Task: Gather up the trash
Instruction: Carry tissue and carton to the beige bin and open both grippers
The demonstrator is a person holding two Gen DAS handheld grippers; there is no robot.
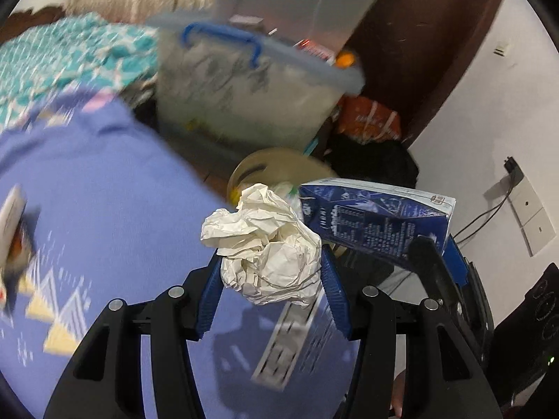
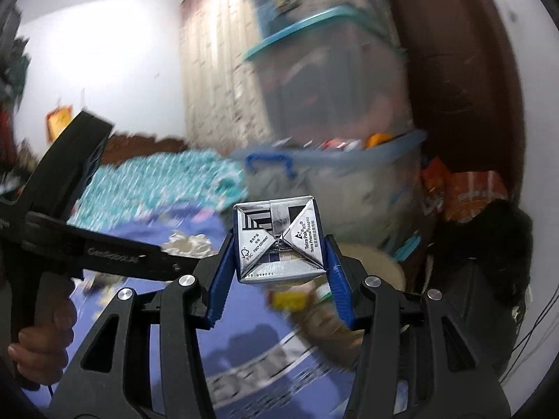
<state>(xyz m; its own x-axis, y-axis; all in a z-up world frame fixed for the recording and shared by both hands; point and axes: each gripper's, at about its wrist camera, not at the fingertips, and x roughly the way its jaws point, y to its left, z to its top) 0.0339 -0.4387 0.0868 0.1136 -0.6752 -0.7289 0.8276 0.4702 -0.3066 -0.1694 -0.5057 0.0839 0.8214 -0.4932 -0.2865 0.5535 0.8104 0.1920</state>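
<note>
- Crumpled white paper (image 1: 267,244) sits clamped between the blue pads of the left gripper (image 1: 272,262), held above a purple bedspread (image 1: 104,181).
- Just to its right, a dark blue carton (image 1: 377,220) is pinched end-on by the right gripper (image 2: 279,244).
- Beyond both, a tan bin (image 1: 279,164) stands on the floor below a clear tub (image 1: 244,80) with a blue handle (image 1: 223,40).
- At the right-wrist view's left edge, a hand (image 2: 38,345) grips the left tool.

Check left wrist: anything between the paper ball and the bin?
Nothing; left wrist view shows the paper ball right before the bin, milk carton alongside.
</note>
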